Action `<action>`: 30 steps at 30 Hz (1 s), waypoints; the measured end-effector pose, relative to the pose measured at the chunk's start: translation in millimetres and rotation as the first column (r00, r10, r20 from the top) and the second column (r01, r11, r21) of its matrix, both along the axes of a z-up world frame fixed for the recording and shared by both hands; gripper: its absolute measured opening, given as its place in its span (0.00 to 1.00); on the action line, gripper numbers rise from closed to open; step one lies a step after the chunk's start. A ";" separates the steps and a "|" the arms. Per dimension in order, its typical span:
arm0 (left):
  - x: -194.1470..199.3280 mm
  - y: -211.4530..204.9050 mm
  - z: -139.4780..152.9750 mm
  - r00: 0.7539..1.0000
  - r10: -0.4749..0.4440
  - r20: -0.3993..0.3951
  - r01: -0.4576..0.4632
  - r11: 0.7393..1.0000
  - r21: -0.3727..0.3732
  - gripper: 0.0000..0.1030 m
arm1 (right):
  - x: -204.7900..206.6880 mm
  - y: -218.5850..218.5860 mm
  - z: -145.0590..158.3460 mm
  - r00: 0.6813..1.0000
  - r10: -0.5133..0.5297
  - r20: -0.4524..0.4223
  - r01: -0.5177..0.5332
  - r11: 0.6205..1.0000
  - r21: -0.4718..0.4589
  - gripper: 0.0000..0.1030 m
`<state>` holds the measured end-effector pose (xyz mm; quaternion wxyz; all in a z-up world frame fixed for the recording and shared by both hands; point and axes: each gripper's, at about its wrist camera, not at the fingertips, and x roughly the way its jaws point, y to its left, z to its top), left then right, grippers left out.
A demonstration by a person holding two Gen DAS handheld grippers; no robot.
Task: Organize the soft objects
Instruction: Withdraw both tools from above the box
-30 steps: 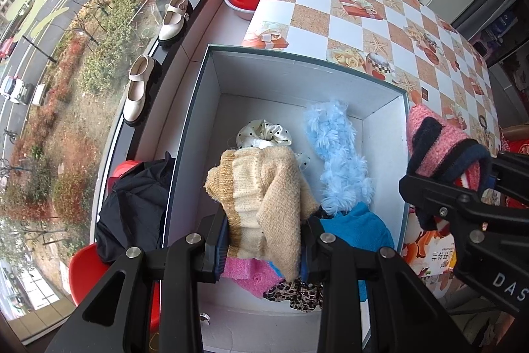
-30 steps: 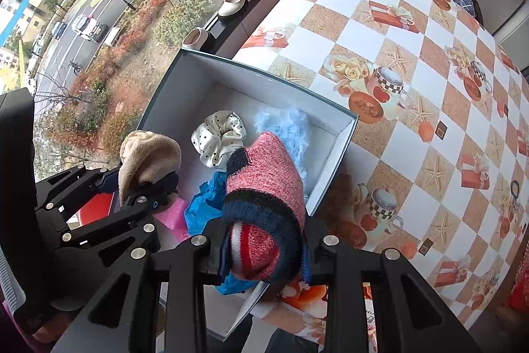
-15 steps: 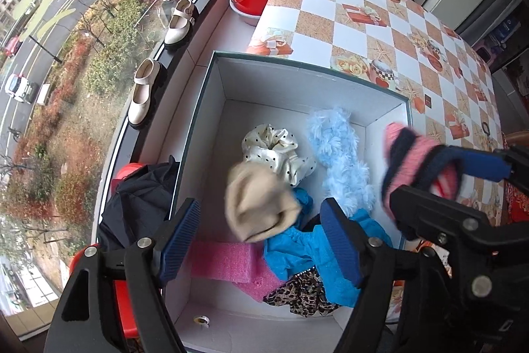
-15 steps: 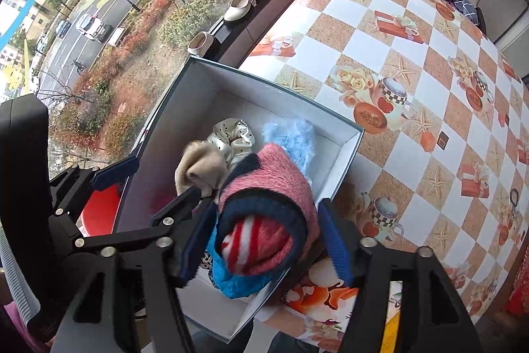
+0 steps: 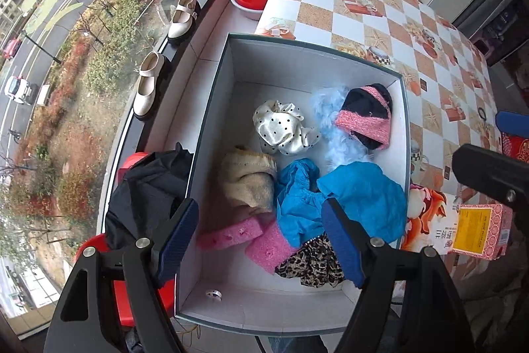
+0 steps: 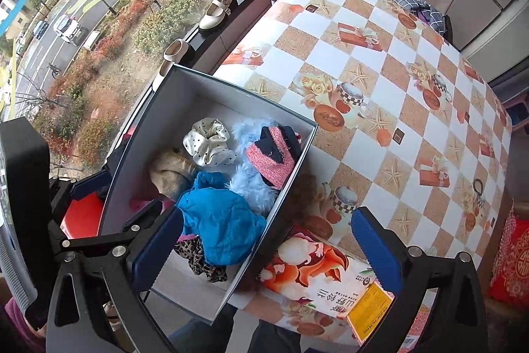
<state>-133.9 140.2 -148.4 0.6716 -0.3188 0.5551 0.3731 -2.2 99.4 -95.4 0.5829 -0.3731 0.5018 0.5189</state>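
Left gripper (image 5: 259, 239) jaws just opened, wide apart, nothing held; beige knit (image 5: 249, 182) lies in the grey box (image 5: 211, 108) just ahead of its fingers. Right gripper (image 6: 264, 248) jaws just opened to full spread, empty; pink-navy knit (image 6: 272, 154) sits in the box beyond its left finger. Carton (image 6: 325, 278) between right fingers: Chinese print, unreadable.

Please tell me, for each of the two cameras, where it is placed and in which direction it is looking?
Left wrist: on the left gripper, looking straight down into the grey cardboard box; its open blue-padded fingers show.
Right wrist: on the right gripper, looking steeply down over the box's right edge; open fingers show.
Shared: box, pink-and-navy knitted sock, checkered tablecloth.
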 end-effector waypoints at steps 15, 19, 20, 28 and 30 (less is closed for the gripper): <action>-28.0 -36.2 19.9 1.000 -0.001 0.015 0.001 1.000 0.022 0.78 | -24.0 -18.5 0.0 1.000 0.018 -0.014 -0.019 1.000 -0.019 0.99; -31.4 -42.0 21.0 1.000 -0.009 0.013 0.009 1.000 0.022 0.78 | -29.1 -21.9 1.7 1.000 0.020 -0.011 -0.020 1.000 -0.018 0.99; -31.6 -43.4 21.4 1.000 -0.013 0.012 0.013 1.000 0.023 0.78 | -29.9 -22.8 2.2 1.000 0.019 -0.010 -0.020 1.000 -0.018 0.99; -32.4 -52.9 24.9 0.999 -0.038 0.025 0.037 0.999 0.032 0.78 | -35.8 -28.9 1.8 1.000 0.007 -0.011 -0.008 1.000 -0.022 0.99; -37.5 -56.7 31.6 0.994 -0.044 0.097 0.038 0.998 0.059 0.78 | -37.0 -29.5 0.7 1.000 0.003 -0.013 -0.004 1.000 -0.024 0.99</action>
